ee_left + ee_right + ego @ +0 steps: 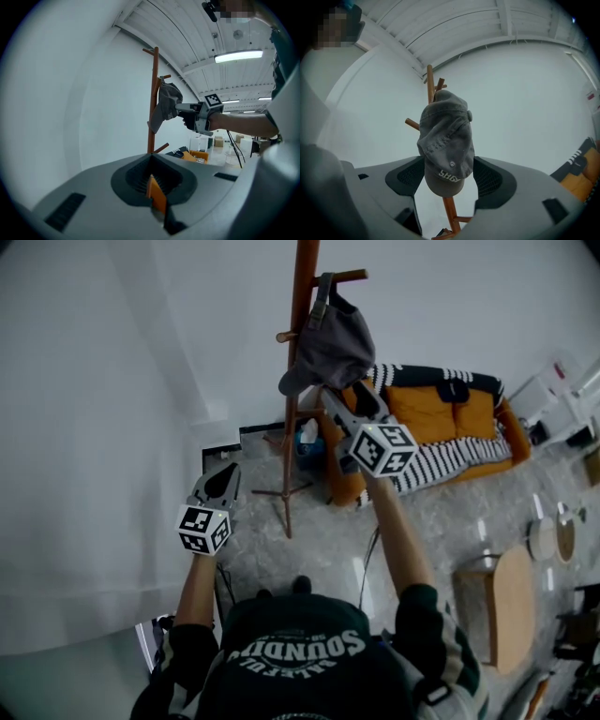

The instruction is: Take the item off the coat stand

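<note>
A grey cap [328, 348] hangs from an upper peg of the brown wooden coat stand [302, 296], brim pointing down. My right gripper [339, 397] is raised to the cap's lower edge. In the right gripper view the cap [446, 140] hangs between the wide-open jaws of that gripper [449, 176], with the stand's pole [430, 84] behind it; the pads do not press on it. The left gripper view shows the cap [166, 105], the stand [153, 93] and the right gripper [180, 111] from the side. My left gripper [217, 482] is held low at the left, shut and empty [157, 187].
A white wall fills the left side and the back. Behind the stand's legs [286, 493] lies an orange sofa [441, 413] with a striped blanket. A round wooden table [511, 601] stands at the right on the pale floor.
</note>
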`<move>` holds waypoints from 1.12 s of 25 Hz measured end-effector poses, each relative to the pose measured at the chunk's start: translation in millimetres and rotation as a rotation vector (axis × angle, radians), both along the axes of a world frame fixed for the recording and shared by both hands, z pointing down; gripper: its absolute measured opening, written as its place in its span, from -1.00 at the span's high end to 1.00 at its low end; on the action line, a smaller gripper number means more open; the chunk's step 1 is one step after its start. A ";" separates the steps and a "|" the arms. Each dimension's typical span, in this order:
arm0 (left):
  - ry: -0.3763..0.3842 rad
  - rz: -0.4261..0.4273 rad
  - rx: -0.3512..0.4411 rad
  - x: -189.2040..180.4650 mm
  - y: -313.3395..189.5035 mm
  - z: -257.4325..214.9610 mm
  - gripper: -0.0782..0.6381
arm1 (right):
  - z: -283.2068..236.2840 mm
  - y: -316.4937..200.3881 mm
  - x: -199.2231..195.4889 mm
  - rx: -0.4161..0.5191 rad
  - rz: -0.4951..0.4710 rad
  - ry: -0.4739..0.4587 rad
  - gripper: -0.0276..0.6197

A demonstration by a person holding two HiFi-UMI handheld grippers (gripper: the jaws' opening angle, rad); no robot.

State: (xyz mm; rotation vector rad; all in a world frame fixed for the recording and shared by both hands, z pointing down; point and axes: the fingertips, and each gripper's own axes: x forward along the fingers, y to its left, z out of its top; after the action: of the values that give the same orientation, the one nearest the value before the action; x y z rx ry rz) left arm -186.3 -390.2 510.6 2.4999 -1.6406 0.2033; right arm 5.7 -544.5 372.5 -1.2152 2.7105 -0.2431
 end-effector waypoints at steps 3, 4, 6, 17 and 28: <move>-0.002 -0.013 0.001 -3.5 2.3 0.2 0.78 | -7.9 -5.9 -6.4 0.009 -0.017 -0.001 -0.01; -0.003 -0.016 0.000 -4.0 2.6 0.7 0.78 | -9.5 -7.4 -8.6 0.011 -0.028 0.002 0.00; -0.001 -0.020 -0.004 -4.6 2.3 2.5 0.78 | -11.5 -9.5 -12.3 0.012 -0.048 0.012 0.00; 0.010 -0.031 -0.011 -6.7 5.2 7.9 0.78 | -18.2 -8.9 -15.4 0.051 -0.069 0.099 0.65; 0.013 -0.030 -0.006 -4.4 9.2 5.8 0.78 | -29.1 -1.2 -8.0 0.135 -0.007 0.168 0.80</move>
State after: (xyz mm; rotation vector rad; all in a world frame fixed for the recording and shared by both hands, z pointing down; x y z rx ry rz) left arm -190.7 -381.0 516.4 2.4660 -1.6687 0.1881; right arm -2.4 -545.7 343.4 -1.2401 2.8186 0.0432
